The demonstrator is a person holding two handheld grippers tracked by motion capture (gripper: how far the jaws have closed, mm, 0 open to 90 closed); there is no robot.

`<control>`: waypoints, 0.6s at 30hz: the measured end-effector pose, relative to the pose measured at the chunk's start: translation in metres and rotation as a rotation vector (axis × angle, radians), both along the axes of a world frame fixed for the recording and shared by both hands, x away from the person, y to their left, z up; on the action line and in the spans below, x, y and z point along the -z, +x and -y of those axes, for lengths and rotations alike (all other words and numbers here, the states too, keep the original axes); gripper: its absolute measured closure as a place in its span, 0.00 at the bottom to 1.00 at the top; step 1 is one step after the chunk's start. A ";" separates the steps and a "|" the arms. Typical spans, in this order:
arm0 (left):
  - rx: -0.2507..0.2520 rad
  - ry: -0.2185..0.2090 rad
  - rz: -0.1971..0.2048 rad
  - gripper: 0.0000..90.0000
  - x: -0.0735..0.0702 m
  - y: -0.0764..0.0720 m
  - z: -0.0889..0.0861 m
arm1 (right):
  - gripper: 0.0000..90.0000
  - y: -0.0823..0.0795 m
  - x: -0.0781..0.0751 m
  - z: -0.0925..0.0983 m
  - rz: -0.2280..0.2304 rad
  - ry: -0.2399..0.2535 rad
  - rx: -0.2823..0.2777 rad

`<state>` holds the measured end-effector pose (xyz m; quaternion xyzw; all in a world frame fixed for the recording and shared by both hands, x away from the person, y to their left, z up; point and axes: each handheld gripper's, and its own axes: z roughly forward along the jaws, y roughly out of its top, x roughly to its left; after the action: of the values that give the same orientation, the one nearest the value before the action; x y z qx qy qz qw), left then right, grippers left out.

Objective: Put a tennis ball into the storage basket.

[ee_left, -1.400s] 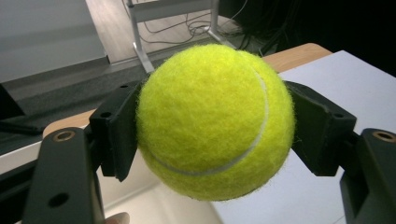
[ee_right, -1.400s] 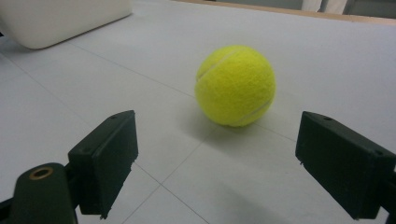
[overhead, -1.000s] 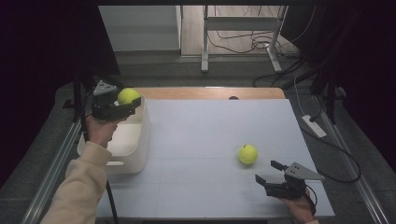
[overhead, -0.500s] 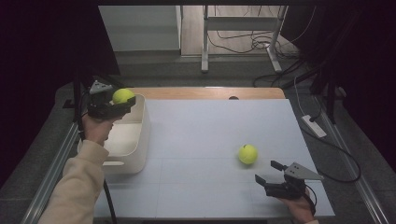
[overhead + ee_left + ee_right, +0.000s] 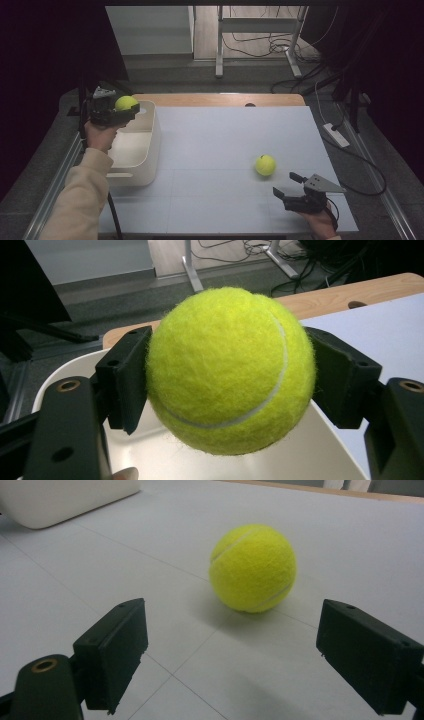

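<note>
My left gripper (image 5: 126,107) is shut on a yellow-green tennis ball (image 5: 126,103), held above the far end of a white bin (image 5: 149,150) at the table's left edge. In the left gripper view the ball (image 5: 230,370) sits squeezed between both black pads, with the bin's inside (image 5: 150,450) below it. A second tennis ball (image 5: 265,164) lies on the white table right of centre. My right gripper (image 5: 286,184) stands open just in front of that ball, near the front right edge. The right gripper view has this ball (image 5: 253,568) a short way beyond the spread jaws, untouched.
The table surface (image 5: 220,145) is white with a wooden strip (image 5: 220,99) along its far edge. A power strip and cables (image 5: 336,134) lie off the right side. Table legs and cords (image 5: 250,40) stand on the floor beyond.
My left gripper has carried its ball a little leftward and lower over the bin. The right gripper and the ball on the table have stayed put.
</note>
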<state>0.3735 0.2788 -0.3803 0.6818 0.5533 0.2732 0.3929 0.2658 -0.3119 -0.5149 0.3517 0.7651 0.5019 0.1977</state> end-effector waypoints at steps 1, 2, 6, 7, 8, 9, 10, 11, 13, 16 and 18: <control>-0.003 0.001 -0.002 0.30 0.000 0.001 -0.001 | 0.14 0.000 0.000 0.000 -0.001 -0.001 0.000; -0.006 0.000 -0.004 0.30 0.001 0.001 -0.001 | 0.14 0.000 0.000 0.000 -0.001 -0.003 0.000; -0.012 0.004 -0.020 0.30 0.004 0.004 -0.003 | 0.14 0.000 0.000 0.000 -0.002 -0.004 0.001; -0.013 0.007 -0.025 0.30 0.004 0.005 -0.003 | 0.14 0.000 0.000 0.000 -0.002 -0.003 0.001; -0.015 0.010 -0.033 0.29 0.006 0.006 -0.004 | 0.14 0.000 0.000 0.000 -0.002 -0.003 0.001; -0.019 0.009 -0.041 0.29 0.007 0.007 -0.005 | 0.14 0.000 0.000 0.000 -0.002 -0.005 0.001; -0.024 0.010 -0.049 0.29 0.008 0.009 -0.005 | 0.14 0.000 0.000 0.000 -0.002 -0.002 0.000; -0.028 0.012 -0.058 0.29 0.009 0.010 -0.006 | 0.14 0.000 0.000 0.000 -0.001 -0.002 0.000; -0.037 0.012 -0.073 0.29 0.012 0.012 -0.008 | 0.14 0.000 0.000 0.000 -0.001 -0.005 0.001; -0.047 0.018 -0.089 0.29 0.017 0.014 -0.011 | 0.15 0.000 0.000 0.001 -0.003 -0.003 0.003; -0.050 0.019 -0.097 0.29 0.018 0.015 -0.012 | 0.15 0.001 0.001 0.001 -0.003 -0.004 0.003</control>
<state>0.3881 0.2910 -0.3983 0.6839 0.5858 0.2550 0.3523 0.2664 -0.3132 -0.5155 0.3533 0.7658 0.4997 0.1977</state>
